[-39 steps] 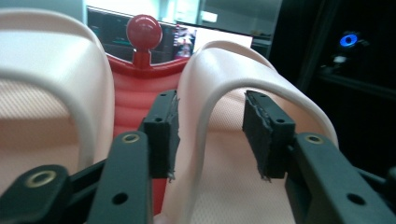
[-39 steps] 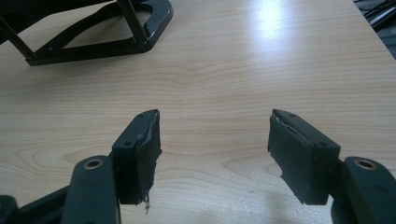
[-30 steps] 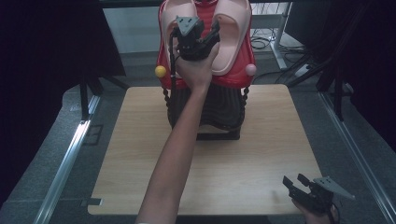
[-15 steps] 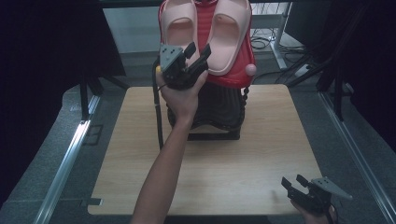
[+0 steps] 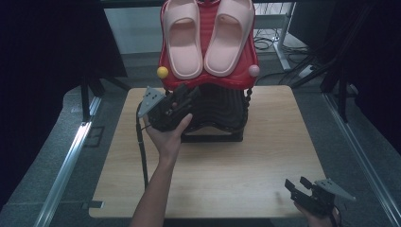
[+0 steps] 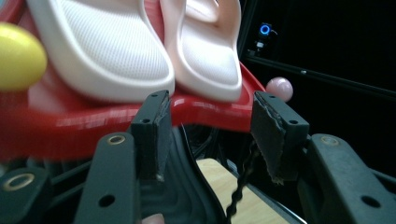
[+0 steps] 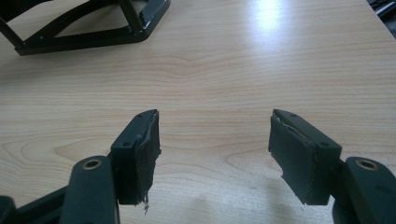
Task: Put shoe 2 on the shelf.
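Note:
Two pale pink slippers (image 5: 182, 42) (image 5: 227, 40) lie side by side on a tilted red tray (image 5: 206, 28) that sits on a black stand (image 5: 217, 111). A hand holds my left gripper (image 5: 188, 92) just under the tray's front left edge, below a yellow ball (image 5: 162, 72). Its jaws have just been opening and grip nothing. In the left gripper view, the left gripper (image 6: 210, 107) points up at the red tray (image 6: 84, 126) and the slipper heels (image 6: 102, 51). My right gripper (image 5: 297, 183) rests open at the table's near right corner, its jaws (image 7: 215, 126) over bare wood.
The wooden table (image 5: 265, 142) has free room in front of and to the right of the stand. A pink ball (image 5: 254, 71) tips the tray's right corner. The stand's black base (image 7: 93, 28) lies ahead of the right gripper. Dark floor and metal rails surround the table.
The left hand has come down and toward the near left, from up at the slippers to the tray's lower front edge. The right gripper has stayed in place.

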Demonstrator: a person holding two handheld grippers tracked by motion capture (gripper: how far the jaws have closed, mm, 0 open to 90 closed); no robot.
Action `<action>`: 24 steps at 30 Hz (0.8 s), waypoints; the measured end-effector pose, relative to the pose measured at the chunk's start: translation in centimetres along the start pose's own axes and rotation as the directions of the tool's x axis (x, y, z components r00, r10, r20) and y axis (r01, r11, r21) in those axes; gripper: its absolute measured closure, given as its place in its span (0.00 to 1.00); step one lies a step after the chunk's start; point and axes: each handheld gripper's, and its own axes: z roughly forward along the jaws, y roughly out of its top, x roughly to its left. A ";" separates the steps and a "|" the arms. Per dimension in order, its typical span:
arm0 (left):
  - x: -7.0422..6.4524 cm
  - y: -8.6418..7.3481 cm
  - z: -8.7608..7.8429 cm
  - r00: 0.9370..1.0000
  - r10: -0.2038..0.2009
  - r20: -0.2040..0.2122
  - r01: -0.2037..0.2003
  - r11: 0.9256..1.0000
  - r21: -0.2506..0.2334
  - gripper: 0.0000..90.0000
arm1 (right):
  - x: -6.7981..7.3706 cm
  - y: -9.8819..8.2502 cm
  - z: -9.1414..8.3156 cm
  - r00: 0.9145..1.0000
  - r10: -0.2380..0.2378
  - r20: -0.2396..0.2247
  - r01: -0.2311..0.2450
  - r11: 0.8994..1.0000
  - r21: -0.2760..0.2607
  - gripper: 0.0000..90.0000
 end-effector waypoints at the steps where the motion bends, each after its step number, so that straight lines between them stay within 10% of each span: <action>1: 0.0 -0.3 -0.3 1.000 0.004 0.003 -0.004 1.000 0.000 0.53 | 0.0 0.0 0.0 1.000 0.003 0.001 -0.003 1.000 0.001 0.38; 24: 3.9 -12.8 -7.1 0.994 -0.032 -0.105 0.050 0.985 0.165 0.47 | -0.1 -0.3 0.4 1.000 -0.009 0.011 0.009 1.000 0.025 0.36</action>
